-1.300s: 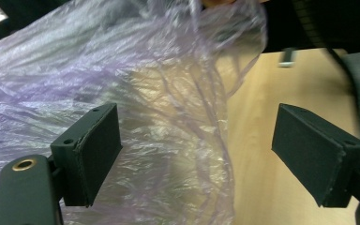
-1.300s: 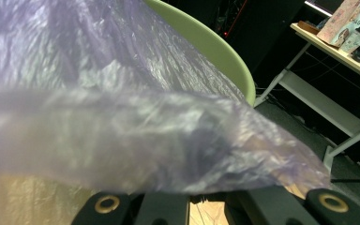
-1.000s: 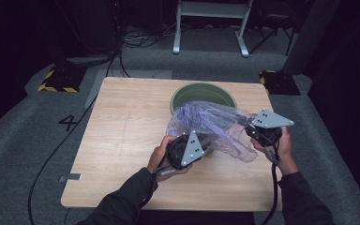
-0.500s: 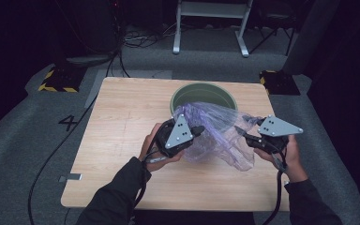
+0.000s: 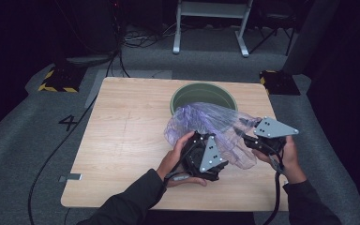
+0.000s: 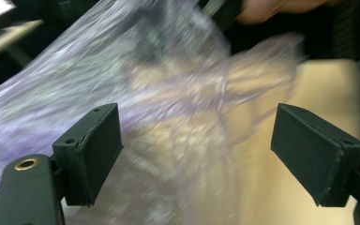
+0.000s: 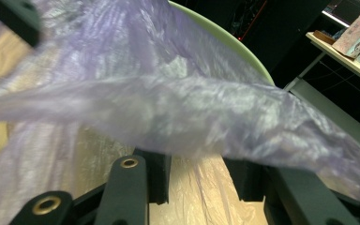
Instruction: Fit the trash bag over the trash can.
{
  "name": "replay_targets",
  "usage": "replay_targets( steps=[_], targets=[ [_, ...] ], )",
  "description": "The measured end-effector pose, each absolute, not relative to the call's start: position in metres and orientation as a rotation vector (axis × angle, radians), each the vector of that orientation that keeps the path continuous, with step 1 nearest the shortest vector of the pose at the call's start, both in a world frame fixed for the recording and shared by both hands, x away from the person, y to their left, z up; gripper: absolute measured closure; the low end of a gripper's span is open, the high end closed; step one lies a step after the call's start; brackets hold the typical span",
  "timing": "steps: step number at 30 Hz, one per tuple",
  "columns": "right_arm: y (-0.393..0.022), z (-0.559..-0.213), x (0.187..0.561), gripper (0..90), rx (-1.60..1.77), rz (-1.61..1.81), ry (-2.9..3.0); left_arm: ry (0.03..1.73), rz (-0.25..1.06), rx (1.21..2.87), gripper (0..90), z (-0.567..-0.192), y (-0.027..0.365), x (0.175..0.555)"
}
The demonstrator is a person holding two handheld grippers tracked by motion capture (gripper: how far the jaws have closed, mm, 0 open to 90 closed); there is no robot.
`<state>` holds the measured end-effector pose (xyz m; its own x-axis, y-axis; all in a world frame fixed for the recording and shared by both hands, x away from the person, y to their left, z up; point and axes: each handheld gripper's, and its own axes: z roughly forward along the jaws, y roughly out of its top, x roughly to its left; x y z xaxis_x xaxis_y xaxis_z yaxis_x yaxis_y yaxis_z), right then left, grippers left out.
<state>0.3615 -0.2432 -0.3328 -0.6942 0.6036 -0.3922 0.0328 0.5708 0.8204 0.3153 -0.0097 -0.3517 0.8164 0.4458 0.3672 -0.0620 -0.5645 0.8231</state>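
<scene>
Left gripper jaws just spread off purple plastic bag; right gripper jaws parted under it, grip unclear.

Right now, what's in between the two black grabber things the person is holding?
The crinkly purple plastic bag stretches between the left gripper and the right gripper, as the high view shows. Behind it stands the green bin.

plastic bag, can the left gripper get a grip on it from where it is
Probably yes. The left gripper has just been opening, and the plastic bag lies right ahead of its pads with nothing in front; they do not press on it yet.
</scene>
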Motion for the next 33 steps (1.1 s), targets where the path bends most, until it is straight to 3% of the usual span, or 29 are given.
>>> replay_targets(
  steps=[2, 3, 4, 5, 9, 17, 33],
  targets=[
    [-0.243, -0.332, 0.360, 61.5, 0.497, 1.109, 2.135, 0.312, 0.708, 2.071, 35.9, -0.352, -0.009, 0.319],
    [-0.243, -0.332, 0.360, 61.5, 0.497, 1.109, 2.135, 0.335, 0.725, 2.062, 35.9, -0.351, -0.007, 0.321],
    [-0.243, -0.332, 0.358, 59.8, 0.482, 1.110, 2.142, 0.336, 0.742, 2.046, 57.6, -0.348, -0.002, 0.326],
    [-0.243, -0.333, 0.357, 58.4, 0.475, 1.113, 2.148, 0.327, 0.738, 2.047, 68.8, -0.346, 0.001, 0.328],
    [-0.244, -0.333, 0.355, 49.1, 0.461, 1.109, 2.163, 0.344, 0.757, 2.040, 88.1, -0.337, 0.012, 0.335],
    [-0.247, -0.331, 0.343, 36.5, 0.415, 1.195, 2.175, 0.409, 0.694, 1.996, 89.8, -0.316, 0.030, 0.351],
    [-0.236, -0.329, 0.291, 36.2, 0.357, 1.270, 2.098, 0.422, 0.676, 2.005, 89.8, -0.311, 0.025, 0.353]
  ],
)
